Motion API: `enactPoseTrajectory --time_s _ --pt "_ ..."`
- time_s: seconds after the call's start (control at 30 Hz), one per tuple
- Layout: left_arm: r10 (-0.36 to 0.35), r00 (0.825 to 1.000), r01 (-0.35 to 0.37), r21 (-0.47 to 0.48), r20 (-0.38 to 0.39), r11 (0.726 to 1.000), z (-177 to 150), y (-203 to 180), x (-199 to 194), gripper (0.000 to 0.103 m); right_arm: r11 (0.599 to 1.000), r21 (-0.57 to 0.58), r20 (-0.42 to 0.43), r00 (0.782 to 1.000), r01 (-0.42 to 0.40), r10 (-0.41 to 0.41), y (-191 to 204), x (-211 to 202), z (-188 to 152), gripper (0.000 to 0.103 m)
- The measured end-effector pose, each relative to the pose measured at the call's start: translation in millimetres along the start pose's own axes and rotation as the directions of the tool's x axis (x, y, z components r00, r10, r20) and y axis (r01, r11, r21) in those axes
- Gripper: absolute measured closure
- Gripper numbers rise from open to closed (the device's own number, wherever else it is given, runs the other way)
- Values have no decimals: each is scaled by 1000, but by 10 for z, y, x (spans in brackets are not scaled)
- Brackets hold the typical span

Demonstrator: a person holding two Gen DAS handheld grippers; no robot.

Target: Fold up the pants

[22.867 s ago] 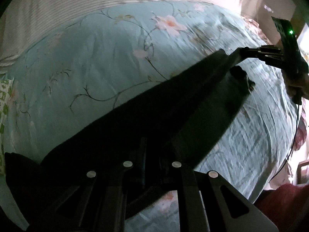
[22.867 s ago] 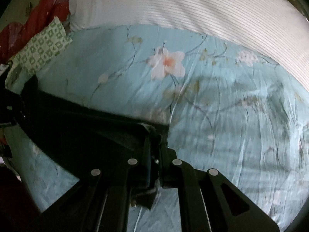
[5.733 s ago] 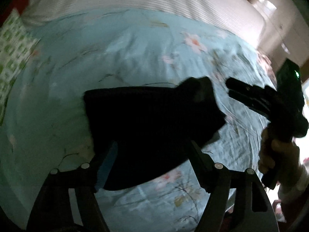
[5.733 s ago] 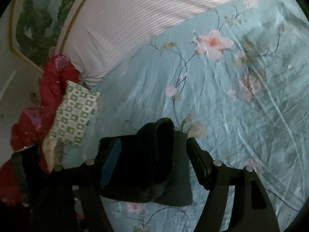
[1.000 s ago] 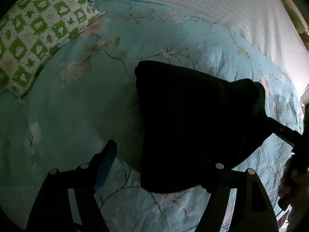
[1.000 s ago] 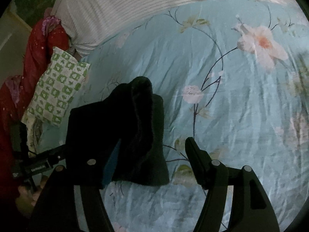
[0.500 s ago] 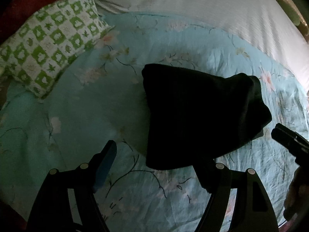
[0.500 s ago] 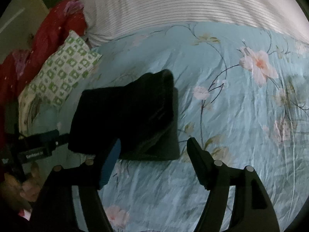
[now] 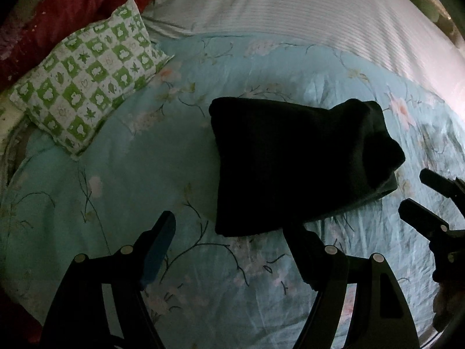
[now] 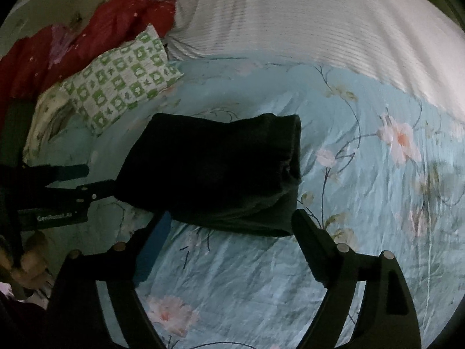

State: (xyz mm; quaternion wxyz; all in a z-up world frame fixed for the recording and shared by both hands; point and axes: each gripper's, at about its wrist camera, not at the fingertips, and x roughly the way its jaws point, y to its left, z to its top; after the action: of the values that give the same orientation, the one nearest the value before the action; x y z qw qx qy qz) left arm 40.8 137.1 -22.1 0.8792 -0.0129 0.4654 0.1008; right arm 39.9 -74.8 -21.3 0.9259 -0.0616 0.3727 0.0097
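The black pants (image 9: 293, 160) lie folded into a compact stack on the light-blue floral bedspread (image 9: 122, 180); they also show in the right wrist view (image 10: 215, 171). My left gripper (image 9: 229, 232) is open and empty, held just short of the stack's near edge. My right gripper (image 10: 229, 226) is open and empty, also just short of the stack. The right gripper shows at the right edge of the left wrist view (image 9: 418, 192). The left gripper shows at the left of the right wrist view (image 10: 98, 179), beside the stack.
A green-and-white checked pillow (image 9: 87, 69) lies at the back left, also in the right wrist view (image 10: 125, 78). A red quilt (image 10: 72, 40) lies behind it. A white striped blanket (image 9: 290, 8) covers the far side of the bed.
Both grippers have drawn back from the folded pants, which now look smaller and lie untouched. More of the pillow and red quilt has come into view.
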Motion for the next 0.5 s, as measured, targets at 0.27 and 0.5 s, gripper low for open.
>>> enactPoseTrajectory --time_s 0.27,0.5 --pt "29 999 -29 20 19 999 -108 -43 12 23 998 -35 10 998 59 -58 33 59 -67 14" --pt "28 1000 -29 24 11 999 -136 -34 39 22 998 -9 8 998 56 -56 -11 118 -81 14"
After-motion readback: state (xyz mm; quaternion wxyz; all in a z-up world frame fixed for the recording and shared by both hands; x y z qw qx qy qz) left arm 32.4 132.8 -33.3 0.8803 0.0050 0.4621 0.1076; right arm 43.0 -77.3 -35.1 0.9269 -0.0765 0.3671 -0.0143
